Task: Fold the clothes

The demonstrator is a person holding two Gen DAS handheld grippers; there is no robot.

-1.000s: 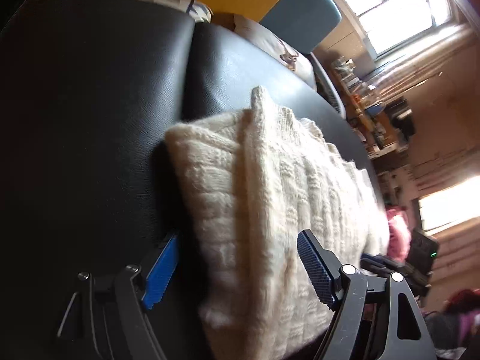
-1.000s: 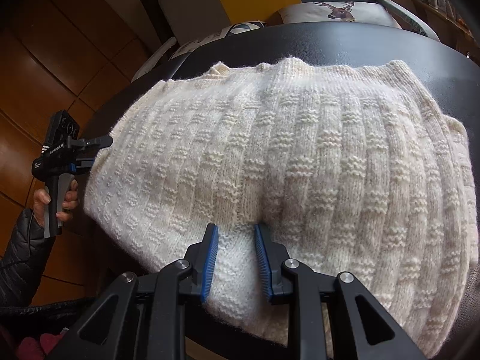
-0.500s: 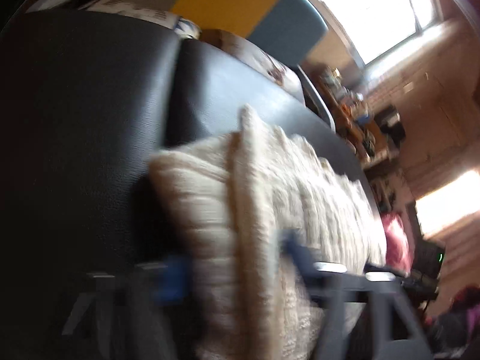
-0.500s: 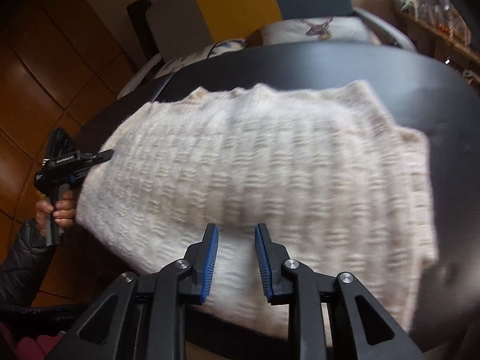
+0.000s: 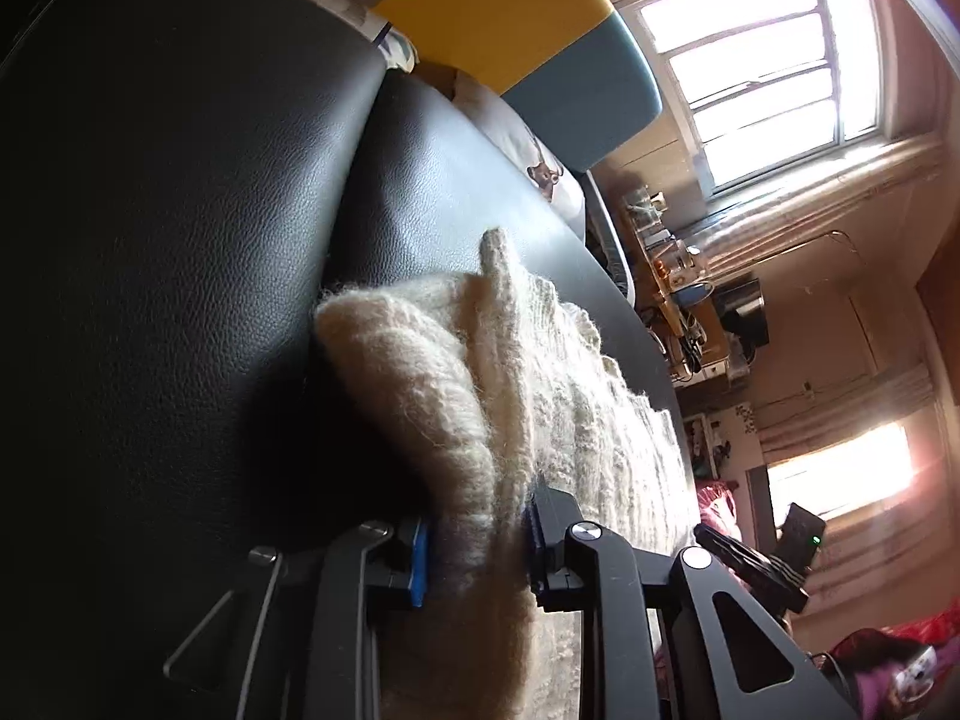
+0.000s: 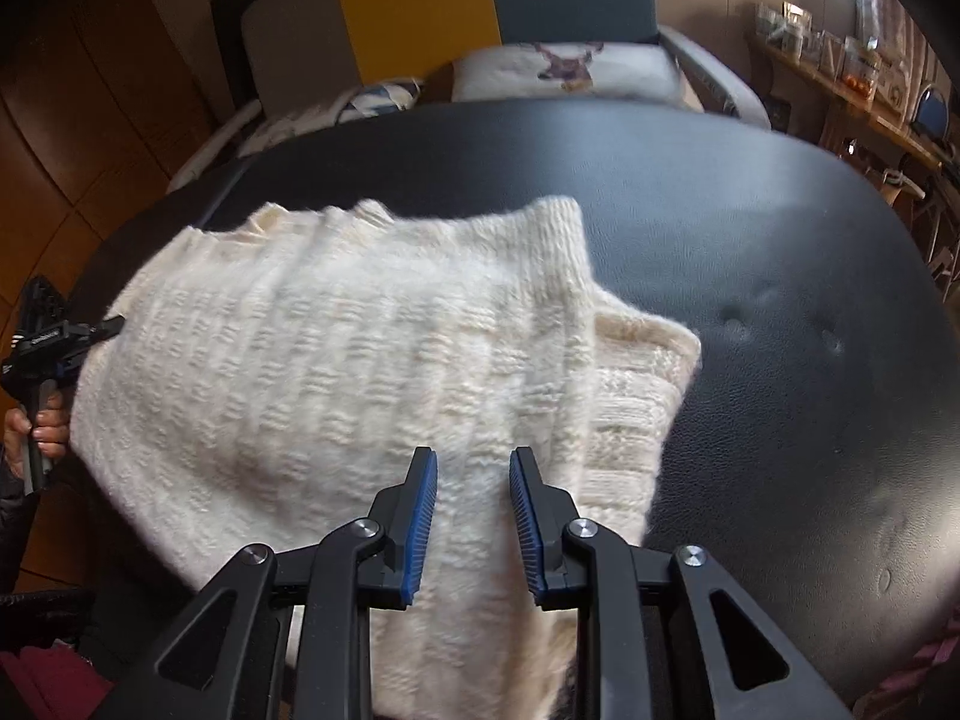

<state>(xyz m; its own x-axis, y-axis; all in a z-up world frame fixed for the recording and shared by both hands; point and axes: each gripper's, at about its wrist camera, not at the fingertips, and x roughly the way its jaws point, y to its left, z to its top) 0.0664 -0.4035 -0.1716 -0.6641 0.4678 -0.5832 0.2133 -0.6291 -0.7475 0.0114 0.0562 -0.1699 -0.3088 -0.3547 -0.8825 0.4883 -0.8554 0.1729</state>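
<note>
A cream knitted sweater [image 6: 336, 360] lies on a black leather surface [image 6: 750, 240], its right side lifted and turned over toward the left. My right gripper [image 6: 473, 459] is shut on a fold of this raised part. In the left wrist view the sweater [image 5: 456, 396] has a thick folded edge that runs between the blue pads of my left gripper [image 5: 477, 516]. Those pads press on it, while the jaws are opening slightly. The left gripper [image 6: 66, 339] also shows at the sweater's left edge in the right wrist view, held by a hand [image 6: 45, 426].
A deer-print cushion [image 6: 564, 63] lies beyond the far edge of the leather surface [image 5: 180, 240], before yellow and blue panels [image 6: 420, 6]. Cluttered shelves [image 6: 840, 60] stand at the right. Wooden floor shows at the left. A bright window [image 5: 762, 60] fills the upper right of the left wrist view.
My left jaws went from wide open to closed on the sweater's edge. My right gripper carried its fold leftward, turning the sweater's right side over and baring black leather on the right.
</note>
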